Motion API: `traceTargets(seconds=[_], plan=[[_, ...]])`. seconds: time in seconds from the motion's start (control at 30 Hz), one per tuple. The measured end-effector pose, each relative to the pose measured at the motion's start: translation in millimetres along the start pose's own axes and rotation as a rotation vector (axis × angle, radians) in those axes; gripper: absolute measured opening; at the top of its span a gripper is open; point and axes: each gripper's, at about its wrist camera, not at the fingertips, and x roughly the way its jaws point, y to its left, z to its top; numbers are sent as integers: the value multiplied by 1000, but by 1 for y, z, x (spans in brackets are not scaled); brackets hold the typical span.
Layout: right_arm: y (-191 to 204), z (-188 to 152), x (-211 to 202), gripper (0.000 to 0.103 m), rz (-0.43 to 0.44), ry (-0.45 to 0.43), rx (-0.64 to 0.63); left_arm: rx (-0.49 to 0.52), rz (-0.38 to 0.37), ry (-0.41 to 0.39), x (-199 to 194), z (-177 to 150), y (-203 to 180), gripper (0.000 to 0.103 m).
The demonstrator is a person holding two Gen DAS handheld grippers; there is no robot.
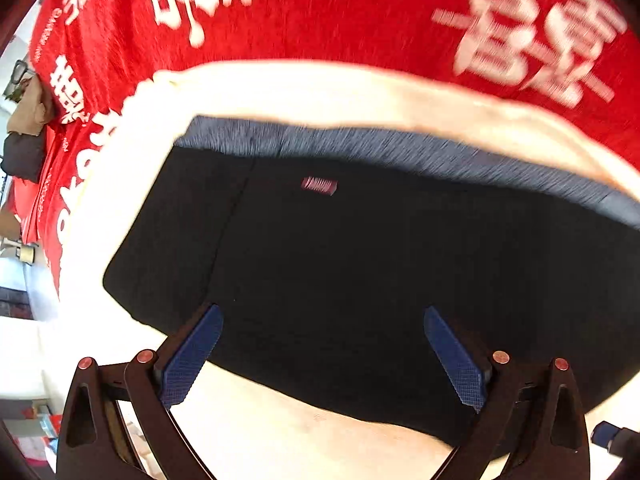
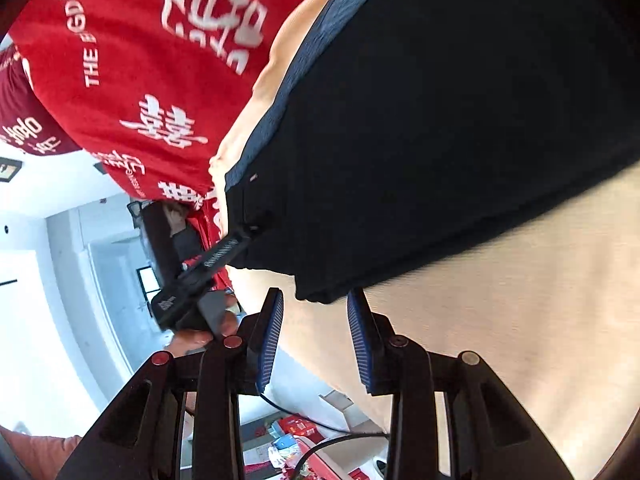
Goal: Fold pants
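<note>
The folded black fabric pants (image 1: 360, 280) lie on a cream cloth (image 1: 320, 88) over the red printed bed cover (image 1: 320, 20). Left claw (image 1: 323, 356) released above them; right claw (image 2: 316, 340) released — empty, just off their near edge, bare cream beside.

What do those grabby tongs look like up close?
Each pair of tongs has two flat blue pads with a bumpy, cross-hatched grip, fixed on dark, almost black linked arms. Round copper-coloured pins sit at the joints; on the right tongs one pin looks silvery. A black cable runs below them.
</note>
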Motion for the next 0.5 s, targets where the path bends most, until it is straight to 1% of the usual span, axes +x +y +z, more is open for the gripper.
traceTargets(seconds=[0.03,0.07,0.1,0.13,0.17,0.2,0.27,0.4,0.47,0.5], plan=[[-5,0,-2,37,-4,5,-6,10,-5,17,10,-2,2,101],[-4,-1,4,37,-12,4,-6,24,-22,34,20,-9,3,101],[-4,0,5,37,-19,3,-1,32,-33,32,28,-8,6,101],[-5,-1,4,37,-29,-1,6,39,-41,13,32,-13,7,102],[-6,-1,3,37,-39,-5,14,41,-46,-14,31,-17,9,102],[-5,9,8,37,-43,-7,21,39,-52,-24,31,-19,10,102],[-5,15,22,37,-40,-15,43,26,-73,-27,30,-20,13,102],[-9,21,26,37,-49,-32,76,43,-104,-35,32,-21,19,102],[-4,26,26,37,-58,-55,79,58,-113,-41,37,-20,23,102],[-1,29,28,27,-71,-62,72,63,-116,-44,39,-20,26,102]])
